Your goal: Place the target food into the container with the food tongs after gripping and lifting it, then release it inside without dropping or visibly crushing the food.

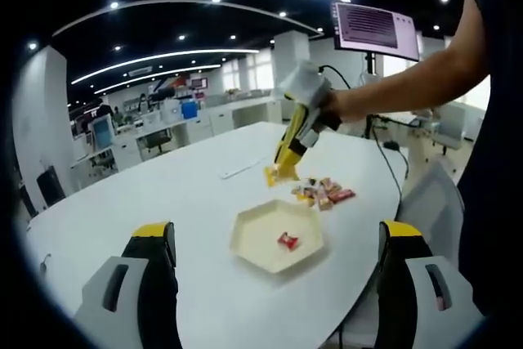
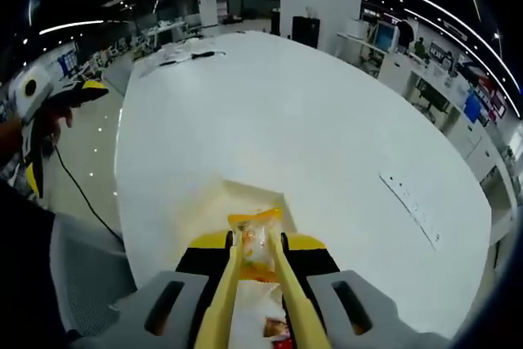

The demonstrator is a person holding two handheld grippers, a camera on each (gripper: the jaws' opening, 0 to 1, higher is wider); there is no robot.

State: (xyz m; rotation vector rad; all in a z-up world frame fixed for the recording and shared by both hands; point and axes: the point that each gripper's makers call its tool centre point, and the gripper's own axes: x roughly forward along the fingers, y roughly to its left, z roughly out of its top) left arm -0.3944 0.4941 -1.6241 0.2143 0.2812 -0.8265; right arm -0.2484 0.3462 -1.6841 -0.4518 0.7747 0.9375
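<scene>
no text can be read. the monitor in the upper right of the left gripper view shows lines of writing too small to make out; print on the snack wrappers is blurred.

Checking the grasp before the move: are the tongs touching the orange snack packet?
Touching. The right gripper view shows the yellow tongs pinching the orange packet between their tips, above the tray.

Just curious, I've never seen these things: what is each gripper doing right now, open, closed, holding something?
Left gripper: open, holding nothing.
Right gripper: shut on yellow tongs that pinch an orange snack packet.
</scene>
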